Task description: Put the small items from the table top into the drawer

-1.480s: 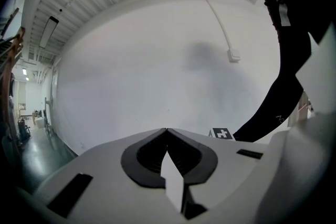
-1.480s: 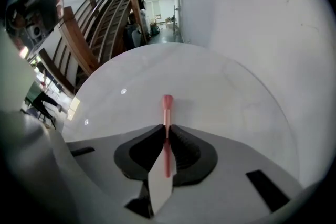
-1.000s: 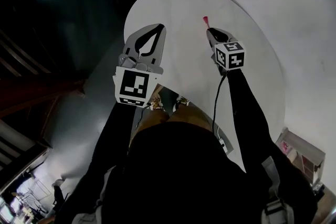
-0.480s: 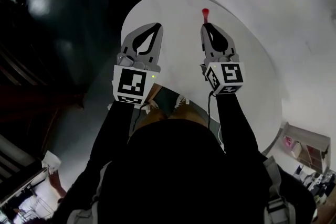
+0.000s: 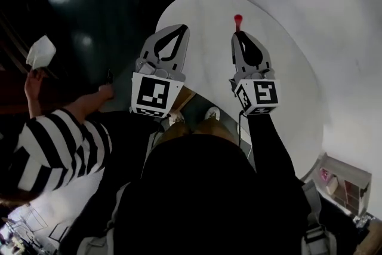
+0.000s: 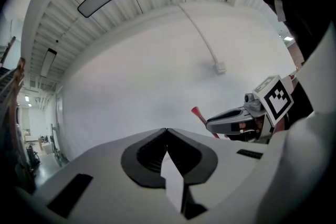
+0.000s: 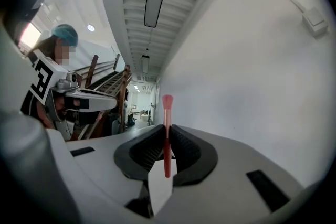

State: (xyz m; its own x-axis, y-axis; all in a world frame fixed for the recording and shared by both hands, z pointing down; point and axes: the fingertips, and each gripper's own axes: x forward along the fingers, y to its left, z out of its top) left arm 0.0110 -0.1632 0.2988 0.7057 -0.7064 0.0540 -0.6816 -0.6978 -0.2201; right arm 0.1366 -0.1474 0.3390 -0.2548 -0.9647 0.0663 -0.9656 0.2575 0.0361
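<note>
My right gripper (image 5: 237,34) is shut on a small red peg (image 5: 238,20) with a flared head, which sticks out past the tips over the round white table (image 5: 292,74). In the right gripper view the red peg (image 7: 167,113) stands upright, pinched between the pads of my right gripper (image 7: 167,129). My left gripper (image 5: 179,28) hovers beside it at the table's left part, jaws together and empty. The left gripper view shows my left gripper (image 6: 167,130) with its tips touching, and the red peg (image 6: 198,113) off to the right.
A person in a striped shirt (image 5: 54,146) stands at the left holding a white sheet (image 5: 40,52). Dark floor lies left of the table. A low shelf unit (image 5: 340,179) sits at the bottom right. A white wall faces both grippers.
Both grippers have risen over the table, the right one further, turning level with the red peg still in it. The striped-shirt person has come into view at the left.
</note>
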